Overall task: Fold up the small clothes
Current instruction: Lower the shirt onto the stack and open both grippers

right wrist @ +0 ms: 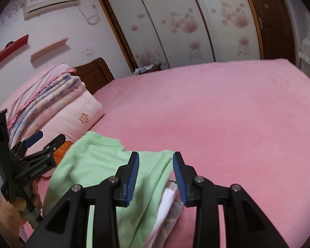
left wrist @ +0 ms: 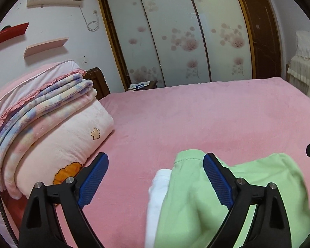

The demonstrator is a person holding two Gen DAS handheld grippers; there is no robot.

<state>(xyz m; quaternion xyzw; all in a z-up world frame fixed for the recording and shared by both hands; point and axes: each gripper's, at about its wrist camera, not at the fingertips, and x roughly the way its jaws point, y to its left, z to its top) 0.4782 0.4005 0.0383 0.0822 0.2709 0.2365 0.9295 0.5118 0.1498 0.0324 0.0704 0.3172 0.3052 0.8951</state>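
Note:
A light green small garment (left wrist: 217,202) lies on the pink bed (left wrist: 196,119), on top of a white piece (left wrist: 159,192). My left gripper (left wrist: 156,161) is open, its right finger over the green cloth, its left finger over bare sheet. In the right wrist view the green garment (right wrist: 97,165) lies over white cloth (right wrist: 165,202) and grey cloth (right wrist: 173,212). My right gripper (right wrist: 156,161) is open, its fingers standing over the garment's right edge, holding nothing. The left gripper (right wrist: 49,138) shows at the garment's left side.
A stack of folded pink and floral blankets (left wrist: 47,124) sits at the bed's left, by a dark headboard (right wrist: 93,74). Wardrobe sliding doors (left wrist: 175,33) and a nightstand (left wrist: 142,85) stand beyond the bed. Wall shelves (left wrist: 45,46) hang at the left.

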